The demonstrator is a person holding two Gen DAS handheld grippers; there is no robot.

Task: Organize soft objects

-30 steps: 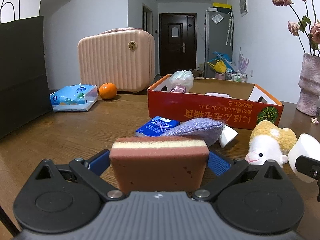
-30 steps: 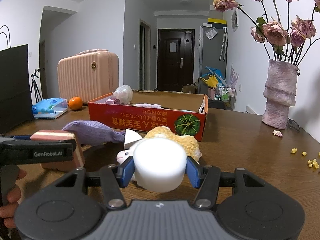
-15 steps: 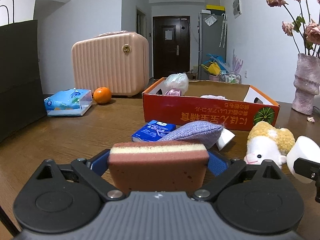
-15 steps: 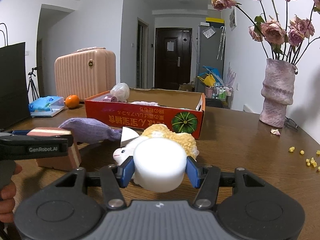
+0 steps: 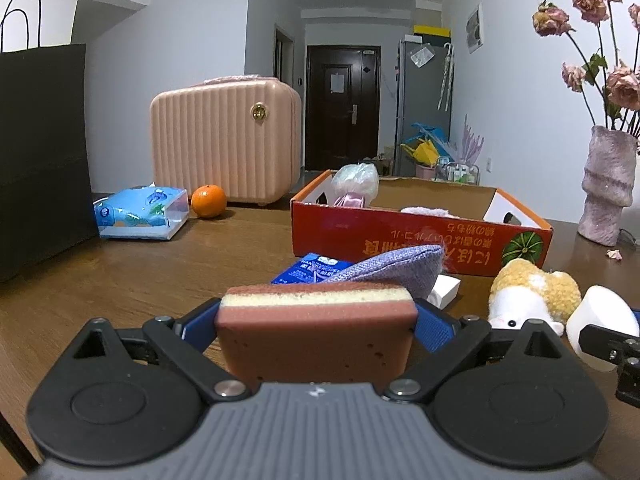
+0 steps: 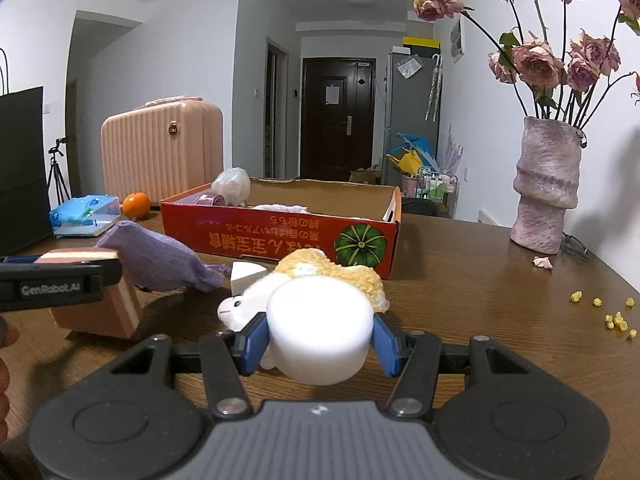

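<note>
Layered sponge block (image 5: pixel 316 334) (brown with a cream band) sitting upright between blue pads; white foam cylinder (image 6: pixel 318 330) lying on its side, likewise clamped. Lilac knitted pouch (image 6: pixel 160 260) and yellow-white plush lamb (image 6: pixel 320 276) resting before the red carton (image 6: pixel 280 240), which is holding further soft items.
</note>
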